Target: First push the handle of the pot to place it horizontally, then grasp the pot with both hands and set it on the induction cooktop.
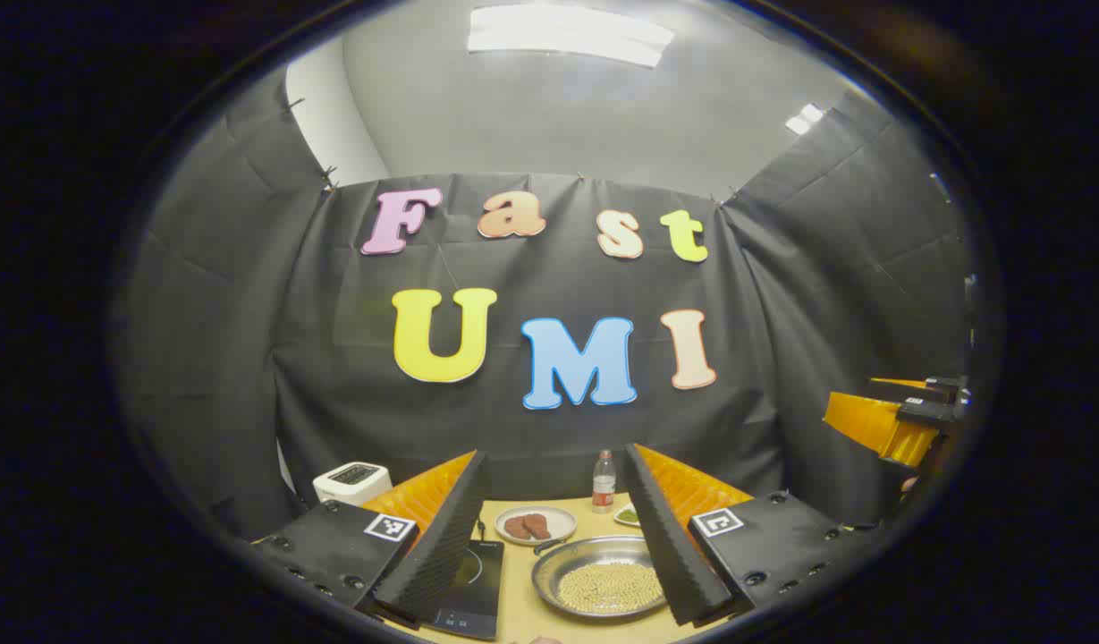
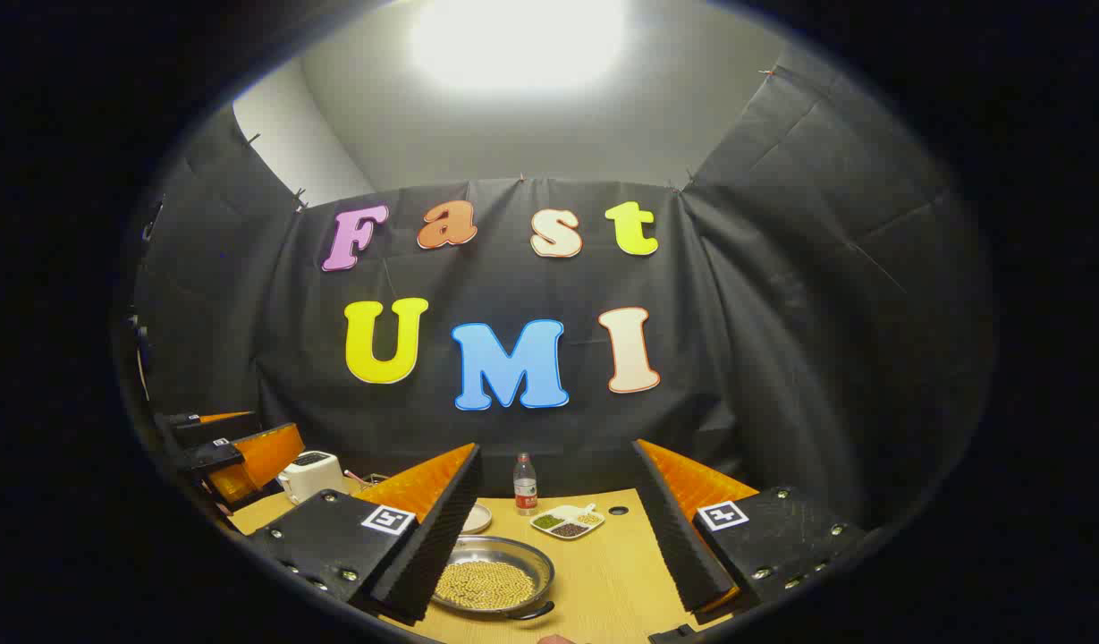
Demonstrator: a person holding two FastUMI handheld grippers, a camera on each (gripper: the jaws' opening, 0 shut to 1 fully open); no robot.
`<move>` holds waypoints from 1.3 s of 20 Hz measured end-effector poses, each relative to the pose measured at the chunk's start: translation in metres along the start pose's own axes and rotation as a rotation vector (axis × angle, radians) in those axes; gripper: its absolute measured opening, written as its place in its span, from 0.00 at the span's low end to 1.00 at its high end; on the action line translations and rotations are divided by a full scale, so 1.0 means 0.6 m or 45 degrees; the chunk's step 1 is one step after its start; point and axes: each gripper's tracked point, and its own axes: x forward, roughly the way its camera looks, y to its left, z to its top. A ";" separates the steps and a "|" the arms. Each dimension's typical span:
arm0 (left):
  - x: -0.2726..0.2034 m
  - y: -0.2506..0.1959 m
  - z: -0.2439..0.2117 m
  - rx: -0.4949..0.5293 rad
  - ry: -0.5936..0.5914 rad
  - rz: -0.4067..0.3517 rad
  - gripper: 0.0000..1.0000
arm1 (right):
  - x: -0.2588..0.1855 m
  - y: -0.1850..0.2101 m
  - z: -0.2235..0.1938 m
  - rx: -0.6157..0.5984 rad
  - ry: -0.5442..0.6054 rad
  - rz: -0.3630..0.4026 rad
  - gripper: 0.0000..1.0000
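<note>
Left gripper (image 1: pixel 556 537): fingers spread wide apart, nothing between them, held above the near part of the table.
Right gripper (image 2: pixel 549 537): fingers likewise parted and holding nothing; in the left gripper view it shows at the far right edge (image 1: pixel 907 420), raised well above the table.
Table (image 2: pixel 603 572): light wood surface, running from the near edge back to the booth wall.
Pot (image 1: pixel 600 577): a shallow, round metal pan with a bright rim, its bottom covered by a layer of small yellowish beans; it sits on the table just right of the cooktop, not on it.
Pot handle (image 2: pixel 531 614): dark, short, at the pot's near rim in the right gripper view.
Induction cooktop (image 1: pixel 473 586): flat black slab with a ring mark, lying on the table left of the pot, partly behind the left finger.
Plate (image 1: pixel 536 523): pale, with brown pieces on it, behind the pot.
Divided dish (image 2: pixel 567 521): white, holding small heaps of grains, right of the plate.
Bottle (image 1: pixel 604 483): clear, upright, near the back wall.
Toaster (image 1: pixel 352 483): white, at the far left.
</note>
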 end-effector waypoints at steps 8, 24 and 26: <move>0.013 0.012 0.022 0.006 -0.003 0.011 0.96 | 0.025 -0.009 0.018 -0.009 -0.011 0.007 0.99; -0.013 0.052 0.024 0.008 -0.030 0.049 1.00 | 0.023 0.035 0.019 -0.028 -0.028 0.048 0.99; -0.012 0.056 0.020 0.008 -0.026 0.041 0.96 | 0.025 0.044 0.016 -0.043 -0.020 0.059 0.99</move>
